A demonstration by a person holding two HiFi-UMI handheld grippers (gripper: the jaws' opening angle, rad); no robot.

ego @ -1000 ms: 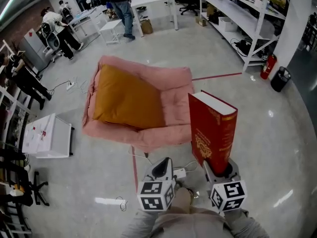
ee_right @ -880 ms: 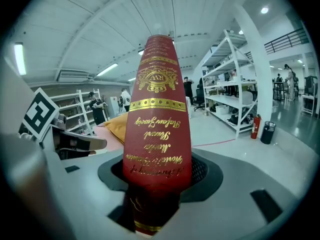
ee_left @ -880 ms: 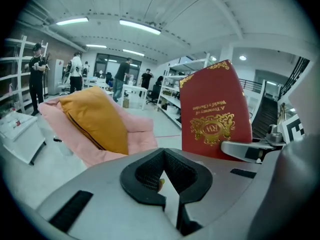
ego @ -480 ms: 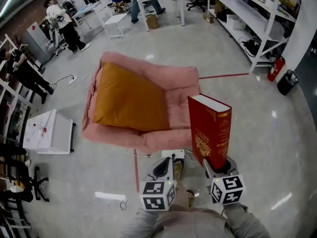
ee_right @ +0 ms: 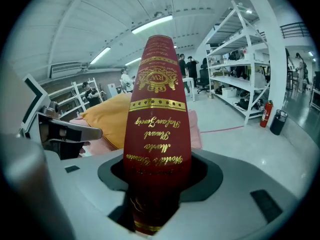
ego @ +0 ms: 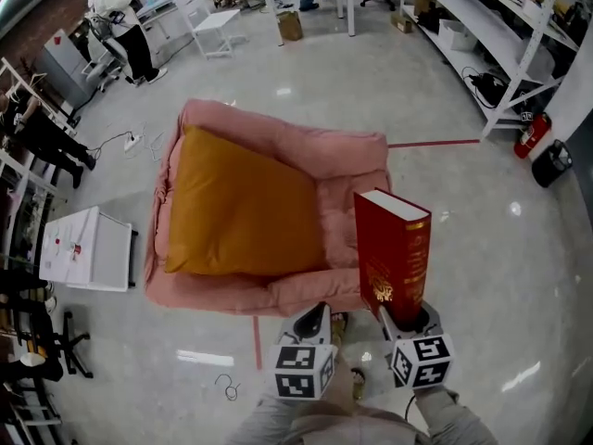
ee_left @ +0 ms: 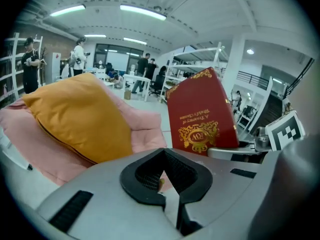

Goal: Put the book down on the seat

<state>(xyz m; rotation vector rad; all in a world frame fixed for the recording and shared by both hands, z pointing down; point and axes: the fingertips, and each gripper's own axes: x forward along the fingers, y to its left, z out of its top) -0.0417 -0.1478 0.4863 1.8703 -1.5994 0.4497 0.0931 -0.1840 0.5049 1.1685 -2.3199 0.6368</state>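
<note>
A thick red book (ego: pixel 390 251) with gold print stands upright, its lower end clamped in my right gripper (ego: pixel 401 314), which is shut on it. In the right gripper view the book's spine (ee_right: pixel 157 129) rises from between the jaws. The book hangs by the front right corner of the pink seat (ego: pixel 357 170), which has an orange cushion (ego: pixel 236 211) leaning on it. My left gripper (ego: pixel 313 318) is just left of the book, shut and holding nothing. The left gripper view shows the book's cover (ee_left: pixel 200 114) to the right and the cushion (ee_left: pixel 75 114) to the left.
A white cabinet (ego: pixel 83 248) stands left of the seat. Red tape lines (ego: pixel 435 143) and a loose cable (ego: pixel 225 387) lie on the shiny floor. Shelving (ego: pixel 500 26), a fire extinguisher (ego: pixel 530 135) and a black bin (ego: pixel 556 163) are at the right. People work at desks behind.
Both grippers and the book have come closer to the seat; the book now overlaps its front right corner. The grip on the book is unchanged.
</note>
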